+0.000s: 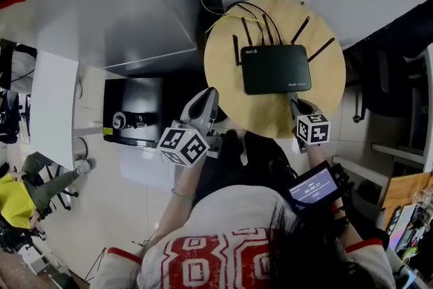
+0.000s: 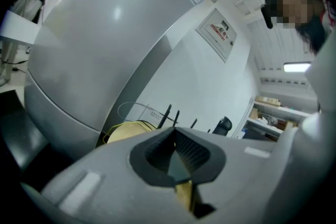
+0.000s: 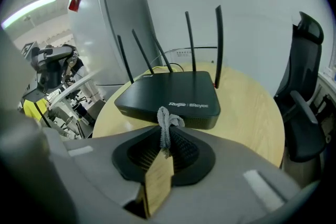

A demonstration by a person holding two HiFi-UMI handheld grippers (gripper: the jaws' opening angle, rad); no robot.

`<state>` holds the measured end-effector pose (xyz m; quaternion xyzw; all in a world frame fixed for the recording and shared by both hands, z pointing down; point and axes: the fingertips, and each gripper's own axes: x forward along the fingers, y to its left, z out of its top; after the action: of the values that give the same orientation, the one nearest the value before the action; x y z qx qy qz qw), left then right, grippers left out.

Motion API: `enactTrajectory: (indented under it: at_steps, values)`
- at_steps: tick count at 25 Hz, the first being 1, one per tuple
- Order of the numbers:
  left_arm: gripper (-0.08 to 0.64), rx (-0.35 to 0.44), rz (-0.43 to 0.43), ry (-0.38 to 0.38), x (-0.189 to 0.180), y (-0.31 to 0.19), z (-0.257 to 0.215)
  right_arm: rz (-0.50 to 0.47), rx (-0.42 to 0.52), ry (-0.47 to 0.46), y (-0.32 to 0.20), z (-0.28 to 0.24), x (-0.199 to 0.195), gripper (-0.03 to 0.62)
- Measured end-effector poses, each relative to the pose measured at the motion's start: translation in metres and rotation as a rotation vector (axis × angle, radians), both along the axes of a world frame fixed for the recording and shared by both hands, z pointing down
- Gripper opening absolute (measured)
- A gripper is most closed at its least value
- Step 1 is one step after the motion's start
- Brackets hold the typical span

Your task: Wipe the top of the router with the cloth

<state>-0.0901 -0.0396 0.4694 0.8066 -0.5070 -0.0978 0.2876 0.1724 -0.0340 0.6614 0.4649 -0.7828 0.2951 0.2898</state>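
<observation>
Got the cloth (image 3: 167,119) pinched in the right gripper (image 3: 164,136) near the router (image 3: 168,93) on the table (image 3: 252,113), and the left gripper (image 2: 176,157) closed on nothing.

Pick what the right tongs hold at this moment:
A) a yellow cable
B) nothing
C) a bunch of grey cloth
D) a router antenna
C: the right gripper view shows the right tongs shut on a small bunch of grey cloth, just short of the black rectangular router on the round wooden table.
</observation>
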Motion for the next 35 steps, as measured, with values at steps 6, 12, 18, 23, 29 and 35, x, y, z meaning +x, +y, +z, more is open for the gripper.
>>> enactTrajectory:
  at_steps: [6,12,18,23,29,35]
  values:
    - [0.002,-0.003,-0.032,0.014,-0.017,0.009,0.003,-0.082,-0.01,-0.009,0.006,0.001,-0.043,0.043]
    - [0.002,-0.006,-0.092,0.012,-0.053,0.018,0.004,-0.164,-0.018,-0.026,0.01,0.002,-0.093,0.042]
    - [0.002,-0.013,-0.14,0.008,-0.085,0.026,0.008,-0.204,-0.025,-0.023,0.011,0.006,-0.121,0.043]
    - [0.002,-0.017,-0.156,0.004,-0.105,0.031,0.009,-0.202,-0.033,-0.021,0.012,0.01,-0.133,0.043]
    - [0.002,-0.028,-0.175,0.004,-0.124,0.033,0.012,-0.139,-0.028,-0.055,0.013,0.004,-0.144,0.043]
    - [0.002,-0.035,-0.185,0.007,-0.131,0.033,0.016,-0.054,-0.022,-0.14,-0.004,-0.009,-0.166,0.043]
